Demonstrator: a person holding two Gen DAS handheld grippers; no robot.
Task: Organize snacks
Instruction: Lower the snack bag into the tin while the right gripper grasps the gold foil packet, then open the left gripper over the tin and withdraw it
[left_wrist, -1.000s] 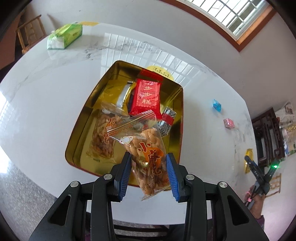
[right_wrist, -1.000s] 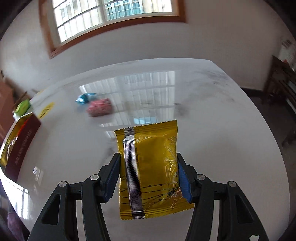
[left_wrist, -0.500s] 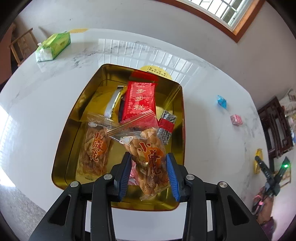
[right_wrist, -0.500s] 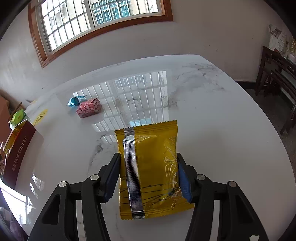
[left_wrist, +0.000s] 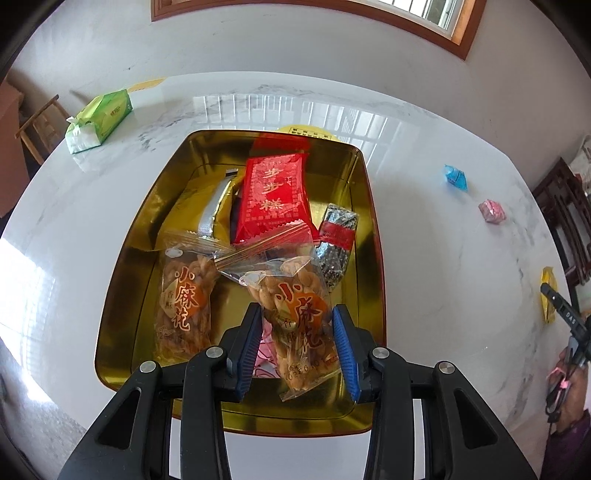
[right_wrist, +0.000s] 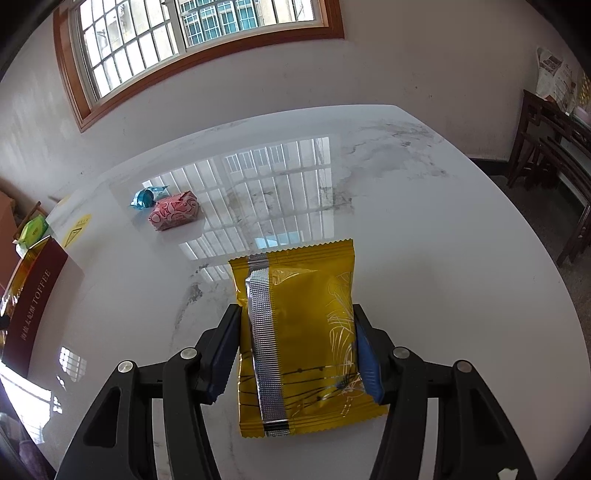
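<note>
over the gold tin (left_wrist: 373, 236), left hand-held gripper (left_wrist: 300, 345) clamping twist-snack bag (left_wrist: 295, 314), pink packet (left_wrist: 264, 354) half hidden beneath

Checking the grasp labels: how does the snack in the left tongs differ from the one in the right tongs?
The twist-snack bag is clear, showing its contents; the yellow packet is opaque foil. The bag hangs over the gold tin; the packet is over bare table. Both are pinched sideways between blue pads.
</note>
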